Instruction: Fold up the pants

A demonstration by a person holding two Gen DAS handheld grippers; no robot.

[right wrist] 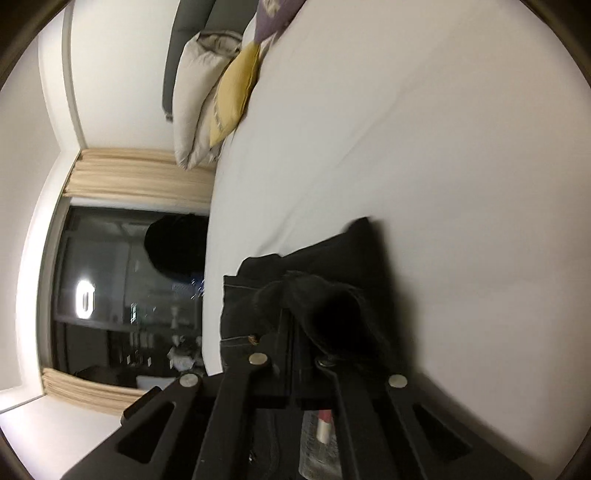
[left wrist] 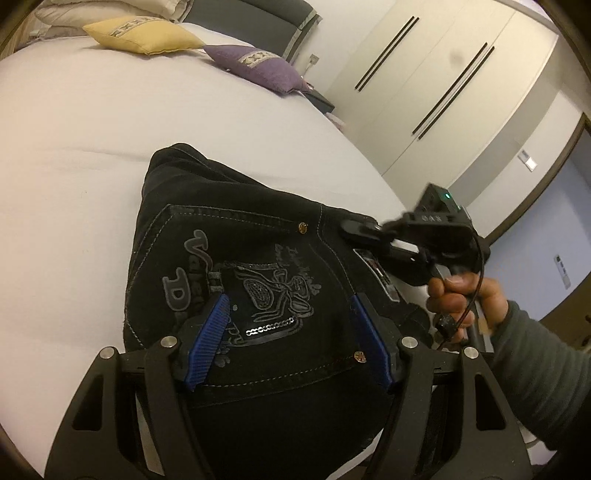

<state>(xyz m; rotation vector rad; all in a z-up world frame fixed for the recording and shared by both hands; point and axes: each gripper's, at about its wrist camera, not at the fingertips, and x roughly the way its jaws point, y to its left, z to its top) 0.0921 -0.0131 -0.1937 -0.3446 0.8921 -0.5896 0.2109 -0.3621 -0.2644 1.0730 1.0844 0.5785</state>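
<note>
Black jeans (left wrist: 236, 258) lie folded into a compact bundle on the white bed (left wrist: 92, 155), back pocket with grey embroidery facing up. My left gripper (left wrist: 288, 321) is open, its blue pads (left wrist: 207, 343) spread just above the pocket. My right gripper (left wrist: 364, 230) shows in the left wrist view at the bundle's right edge, by the waistband. In the right wrist view the right gripper (right wrist: 291, 314) is shut on a bunched fold of the jeans (right wrist: 332, 266), which hides its tips.
A yellow pillow (left wrist: 142, 35) and a purple pillow (left wrist: 258, 66) lie at the head of the bed, with a white duvet (right wrist: 199, 92) behind. White wardrobe doors (left wrist: 424, 85) stand to the right. A dark window (right wrist: 129, 295) with beige curtains is beyond the bed.
</note>
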